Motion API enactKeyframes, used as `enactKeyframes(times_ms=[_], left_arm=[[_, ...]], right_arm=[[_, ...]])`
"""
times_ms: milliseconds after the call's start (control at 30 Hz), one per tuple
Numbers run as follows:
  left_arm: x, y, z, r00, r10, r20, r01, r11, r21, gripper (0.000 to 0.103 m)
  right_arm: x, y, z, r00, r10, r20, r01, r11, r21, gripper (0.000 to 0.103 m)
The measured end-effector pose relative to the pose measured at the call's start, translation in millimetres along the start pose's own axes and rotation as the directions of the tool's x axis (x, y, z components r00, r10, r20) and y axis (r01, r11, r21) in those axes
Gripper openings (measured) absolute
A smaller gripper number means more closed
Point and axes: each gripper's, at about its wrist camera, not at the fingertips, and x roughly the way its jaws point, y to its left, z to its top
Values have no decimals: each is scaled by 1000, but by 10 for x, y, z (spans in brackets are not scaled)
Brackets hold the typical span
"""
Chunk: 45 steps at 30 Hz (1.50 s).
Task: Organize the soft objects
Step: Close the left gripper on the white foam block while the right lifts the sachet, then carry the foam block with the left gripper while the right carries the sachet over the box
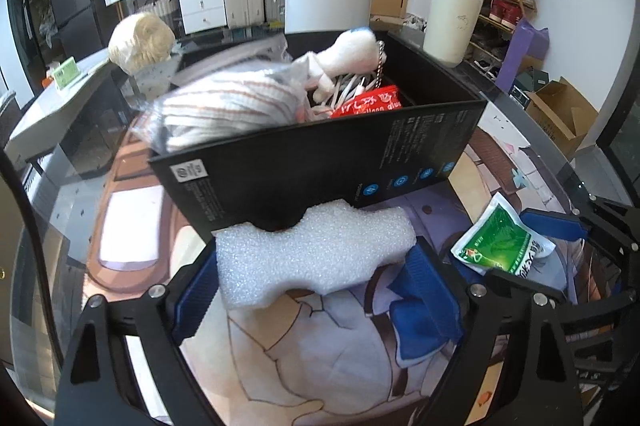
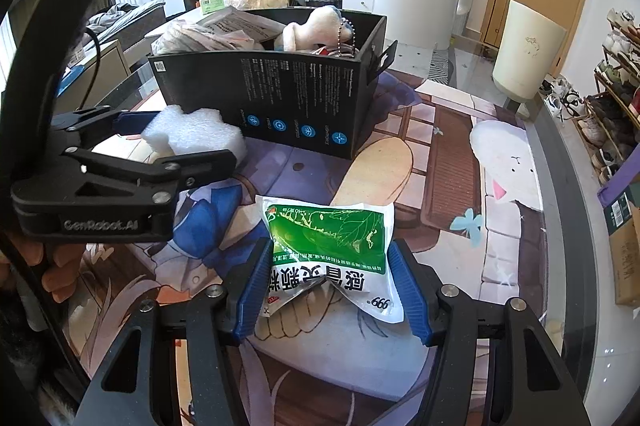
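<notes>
The tabletop [image 2: 448, 154], covered by a printed mat, fills the lower half of both views. A black box [image 2: 296, 98] stands upper centre in the right wrist view, holding a striped cloth bundle [image 1: 232, 110], a white plush [image 1: 352, 54] with a bead chain, and a red packet [image 1: 372, 102].

A white foam block [image 1: 312, 254] lies on the mat, touching the box's near wall, centre of the left wrist view. The left gripper [image 1: 316, 290] is spread, with the foam block between its blue pads; whether the pads press on the block cannot be told.

A green-and-white sachet [image 2: 332, 250] sits lower centre in the right wrist view. The right gripper [image 2: 332, 290] pinches the sachet at both side edges, creasing its lower half.
</notes>
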Motion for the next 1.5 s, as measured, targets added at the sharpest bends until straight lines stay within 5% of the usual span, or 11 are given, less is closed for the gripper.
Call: enactKeyframes(times_ms=[567, 633, 667, 700, 900, 1000, 1233, 1500], left_arm=[[-592, 341, -176, 989, -34, 144, 39, 999, -27, 90], [-635, 364, -191, 988, -33, 152, 38, 999, -32, 90], [-649, 370, -192, 987, -32, 155, 38, 999, -34, 90], [-672, 382, -199, 987, -32, 160, 38, 999, -35, 90], [-710, 410, -202, 985, -34, 170, 42, 998, -40, 90], [-705, 401, -205, 985, -38, 171, 45, 998, -38, 90], [-683, 370, -207, 985, -43, 165, 48, 998, -28, 90], [-659, 343, -210, 986, -50, 156, 54, 998, -21, 90]], right_arm=[[-165, 109, 30, 997, -2, 71, 3, 1000, -20, 56], [-194, 118, 33, 997, -2, 81, 4, 1000, -21, 51], [-210, 122, 42, 996, 6, 87, -4, 1000, -21, 35], [-221, 122, 48, 996, 16, 88, -15, 1000, -20, 32], [-189, 91, 57, 997, 13, 74, -13, 1000, -1, 32], [-182, 75, 40, 998, 25, 58, -25, 1000, -2, 37], [-199, -27, 3, 997, -41, 65, 41, 999, -2, 72], [-23, -74, 54, 999, -43, 23, 43, 999, 2, 78]])
